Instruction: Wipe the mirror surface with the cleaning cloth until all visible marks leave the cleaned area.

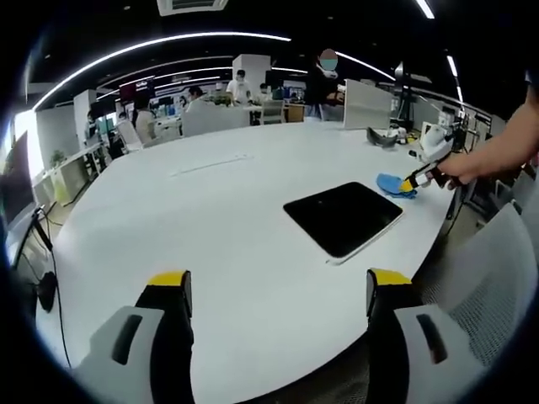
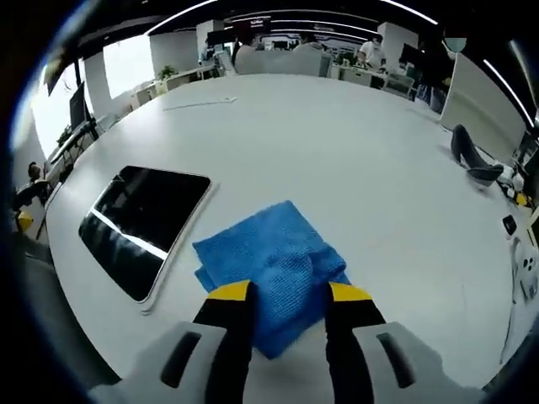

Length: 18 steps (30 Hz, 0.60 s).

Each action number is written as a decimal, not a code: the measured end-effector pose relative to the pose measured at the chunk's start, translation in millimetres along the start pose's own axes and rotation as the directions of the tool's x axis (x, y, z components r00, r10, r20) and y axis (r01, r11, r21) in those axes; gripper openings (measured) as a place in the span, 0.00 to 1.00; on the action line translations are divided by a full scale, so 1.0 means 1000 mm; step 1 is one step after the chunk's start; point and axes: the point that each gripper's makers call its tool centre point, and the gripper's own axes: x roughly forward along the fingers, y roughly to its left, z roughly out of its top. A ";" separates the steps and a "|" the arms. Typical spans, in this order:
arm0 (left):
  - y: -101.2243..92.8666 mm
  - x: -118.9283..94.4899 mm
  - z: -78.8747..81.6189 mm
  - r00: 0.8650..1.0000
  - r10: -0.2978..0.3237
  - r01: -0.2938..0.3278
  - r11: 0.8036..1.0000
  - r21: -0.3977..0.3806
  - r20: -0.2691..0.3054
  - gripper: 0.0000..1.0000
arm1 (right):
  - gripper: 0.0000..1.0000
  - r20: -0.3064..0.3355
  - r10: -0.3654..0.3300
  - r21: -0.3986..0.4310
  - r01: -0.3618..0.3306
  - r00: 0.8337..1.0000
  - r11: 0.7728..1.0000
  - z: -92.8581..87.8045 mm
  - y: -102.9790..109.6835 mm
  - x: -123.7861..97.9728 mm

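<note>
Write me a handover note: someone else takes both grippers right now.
Left gripper: open, holding nothing, above the table short of the mirror.
Right gripper: jaws open astride the near part of the cloth, down at it; no clamp yet as far as I can tell.
Cloth lies folded on the table beside the mirror, not on it.
Done: right gripper brought to the cloth.
Left: grip the cloth, carry it to the mirror, wipe. I can't make out the marks from here.
</note>
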 end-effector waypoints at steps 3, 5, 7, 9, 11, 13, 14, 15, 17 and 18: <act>0.001 0.001 0.000 1.000 0.000 0.000 1.000 0.002 -0.004 0.84 | 0.15 -0.019 -0.002 -0.006 0.002 1.000 1.000 0.001 0.002 0.000; 0.002 0.002 0.002 1.000 -0.002 0.002 1.000 0.003 0.007 0.84 | 0.04 -0.019 -0.017 -0.037 0.016 1.000 0.999 0.001 0.002 0.002; 0.001 0.002 0.003 1.000 -0.004 0.004 1.000 0.004 0.007 0.84 | 0.04 -0.005 -0.026 0.028 0.026 1.000 0.999 0.001 0.001 0.001; 0.000 0.002 0.002 1.000 -0.009 0.009 1.000 0.006 0.004 0.84 | 0.04 -0.003 -0.009 0.103 0.009 1.000 0.995 0.001 0.000 0.001; -0.001 0.002 0.002 1.000 -0.008 0.008 1.000 0.008 0.005 0.84 | 0.04 -0.029 0.014 0.175 -0.009 0.999 0.984 0.002 -0.001 0.000; 0.000 0.002 0.002 1.000 -0.004 0.004 1.000 0.002 0.004 0.85 | 0.04 -0.027 0.018 0.191 -0.012 0.999 0.981 0.003 -0.004 0.001; -0.002 0.001 0.002 1.000 -0.006 0.006 1.000 0.002 0.002 0.85 | 0.04 -0.030 -0.006 0.224 0.012 1.000 0.974 0.004 -0.008 0.000; -0.004 0.002 0.002 1.000 -0.010 0.010 1.000 0.004 0.001 0.85 | 0.04 -0.031 0.014 0.232 -0.006 0.999 0.973 0.005 -0.006 -0.003; -0.007 0.003 -0.001 1.000 -0.021 0.021 1.000 0.006 -0.017 0.85 | 0.03 -0.013 0.021 0.294 -0.017 1.000 0.956 0.015 -0.002 -0.011; -0.007 0.003 -0.001 1.000 -0.024 0.024 1.000 0.009 -0.019 0.86 | 0.03 0.000 0.024 0.293 -0.023 1.000 0.956 0.024 -0.001 -0.015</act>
